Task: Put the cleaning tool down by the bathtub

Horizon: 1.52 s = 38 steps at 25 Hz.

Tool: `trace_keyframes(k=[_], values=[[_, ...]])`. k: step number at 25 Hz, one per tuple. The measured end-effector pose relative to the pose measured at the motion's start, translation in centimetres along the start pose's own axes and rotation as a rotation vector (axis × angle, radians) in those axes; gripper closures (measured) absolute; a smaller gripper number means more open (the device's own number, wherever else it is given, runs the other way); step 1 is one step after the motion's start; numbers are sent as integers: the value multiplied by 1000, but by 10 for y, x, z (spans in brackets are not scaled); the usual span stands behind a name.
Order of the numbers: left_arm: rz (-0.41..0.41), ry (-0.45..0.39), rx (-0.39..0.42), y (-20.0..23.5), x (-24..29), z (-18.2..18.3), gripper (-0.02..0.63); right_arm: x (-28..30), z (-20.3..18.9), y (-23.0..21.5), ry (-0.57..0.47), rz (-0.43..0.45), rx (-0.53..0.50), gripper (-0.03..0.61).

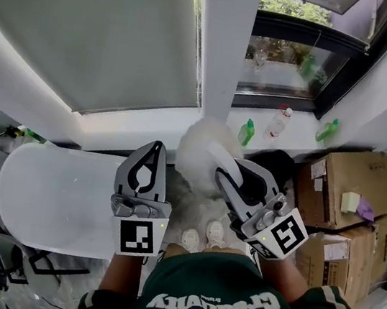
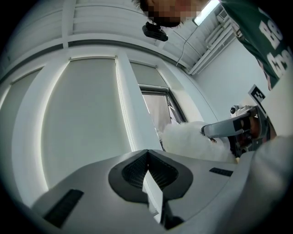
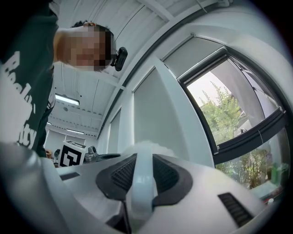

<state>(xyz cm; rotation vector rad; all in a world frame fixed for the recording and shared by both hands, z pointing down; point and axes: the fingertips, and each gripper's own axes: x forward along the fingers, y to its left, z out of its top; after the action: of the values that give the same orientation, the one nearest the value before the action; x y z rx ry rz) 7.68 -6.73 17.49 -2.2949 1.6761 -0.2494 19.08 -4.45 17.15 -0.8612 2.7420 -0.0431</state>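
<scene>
The left tool (image 1: pixel 157 146) is held over the right end of the white bathtub (image 1: pixel 56 194). Its jaws are seen pressed together at the tips in the left gripper view (image 2: pixel 147 153), with nothing gripped between them.

The right tool (image 1: pixel 226 171) is closed on the white handle of the duster (image 1: pixel 199 144). In the right gripper view the handle (image 3: pixel 141 183) is seen running up between the two ribbed pads (image 3: pixel 120 176), which are pressed against it on either side. The duster's fluffy white head is raised beyond the jaw tips, off the floor, just past the right end of the bathtub and below the window sill (image 1: pixel 294 137). From the left gripper view the same fluffy head (image 2: pixel 187 137) is seen to the right, with the right tool behind it.

On the sill two green bottles (image 1: pixel 246 132) and a clear bottle (image 1: pixel 277 122) are stood. Cardboard boxes (image 1: pixel 345 185) are stacked at the right.
</scene>
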Motion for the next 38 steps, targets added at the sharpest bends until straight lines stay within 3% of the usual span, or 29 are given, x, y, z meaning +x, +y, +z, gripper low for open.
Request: trace_keyframes(k=[8,13,20,26,33,38], values=[[13,48,27,-15,18,-11,612,4,-7,-31,5,26,56,480],[65,82,9,-10,24,-17,612,16,-17,-46,19,79,95,479],[173,146,23,15,21,-41,612,50,-56,-59,100,172,100,479],[231,172,38,43,0,-52,612,90,-89,-45,174,222,114,479],[287,172,-40,81,-9,-82,612,138,-97,-26,144,221,78,480],[310,184,-10,126,0,-113,612,182,-118,-21,171,213,43,480]])
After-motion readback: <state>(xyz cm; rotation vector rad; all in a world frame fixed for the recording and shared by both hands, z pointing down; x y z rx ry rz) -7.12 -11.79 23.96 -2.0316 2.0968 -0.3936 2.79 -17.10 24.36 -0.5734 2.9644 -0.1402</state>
